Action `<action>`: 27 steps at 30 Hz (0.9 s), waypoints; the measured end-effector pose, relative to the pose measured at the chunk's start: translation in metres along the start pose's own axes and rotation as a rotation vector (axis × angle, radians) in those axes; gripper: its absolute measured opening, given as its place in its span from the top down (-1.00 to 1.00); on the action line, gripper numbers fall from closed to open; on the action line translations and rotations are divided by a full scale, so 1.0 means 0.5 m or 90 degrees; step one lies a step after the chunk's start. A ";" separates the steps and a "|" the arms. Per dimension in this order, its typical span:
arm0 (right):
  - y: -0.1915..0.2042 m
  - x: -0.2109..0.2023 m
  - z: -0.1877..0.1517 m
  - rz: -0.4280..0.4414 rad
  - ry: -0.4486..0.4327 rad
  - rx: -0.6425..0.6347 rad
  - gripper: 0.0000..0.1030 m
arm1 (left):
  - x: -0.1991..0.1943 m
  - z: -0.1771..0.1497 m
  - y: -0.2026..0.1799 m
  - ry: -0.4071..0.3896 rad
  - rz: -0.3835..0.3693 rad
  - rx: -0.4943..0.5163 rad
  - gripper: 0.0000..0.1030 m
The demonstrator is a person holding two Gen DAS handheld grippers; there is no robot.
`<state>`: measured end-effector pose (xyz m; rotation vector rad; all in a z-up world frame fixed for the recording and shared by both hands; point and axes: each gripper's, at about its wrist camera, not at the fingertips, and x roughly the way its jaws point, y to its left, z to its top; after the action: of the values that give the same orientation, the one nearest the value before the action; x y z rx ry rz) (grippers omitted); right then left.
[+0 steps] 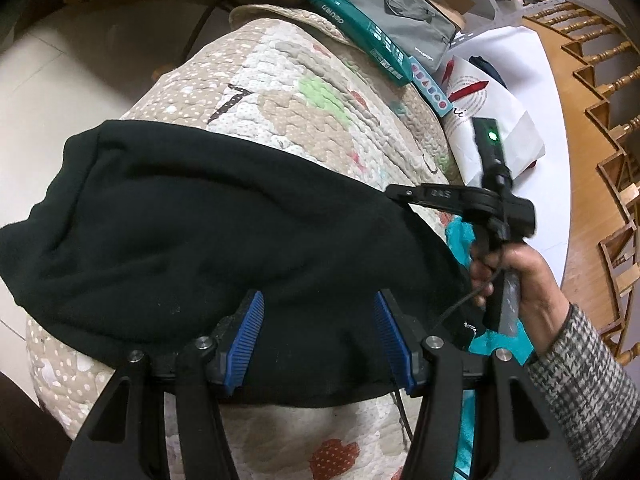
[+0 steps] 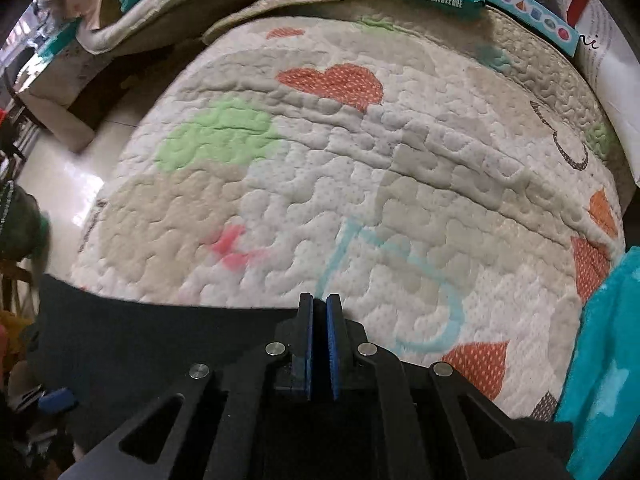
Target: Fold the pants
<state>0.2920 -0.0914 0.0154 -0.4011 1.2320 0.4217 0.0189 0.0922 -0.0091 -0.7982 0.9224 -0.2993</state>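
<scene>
The black pants (image 1: pixel 192 232) lie bunched across the quilted mat (image 1: pixel 304 92). My left gripper (image 1: pixel 318 344) is open, its blue pads (image 1: pixel 248 340) spread over the near edge of the pants without pinching them. My right gripper (image 1: pixel 404 194) shows in the left wrist view at the pants' far right edge, held by a hand (image 1: pixel 516 276). In the right wrist view the right gripper (image 2: pixel 319 320) is shut on the edge of the black pants (image 2: pixel 160 336), which stretch away to the left over the mat (image 2: pixel 360 160).
A turquoise fleece (image 2: pixel 600 360) lies at the mat's right side. Green boxes (image 1: pixel 352 28), a grey bag (image 1: pixel 408 12) and a white paper bag (image 1: pixel 488 120) line the far edge. The mat's left edge drops to a pale floor (image 1: pixel 60 92).
</scene>
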 end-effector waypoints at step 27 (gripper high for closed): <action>0.117 -0.133 -0.366 0.073 -0.011 0.076 0.88 | 0.024 -0.044 -0.075 -0.008 0.196 0.201 -0.16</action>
<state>0.0950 -0.1409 0.0233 -0.2247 1.2599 0.4455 0.0119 0.0492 0.0033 -0.3604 0.9417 -0.1638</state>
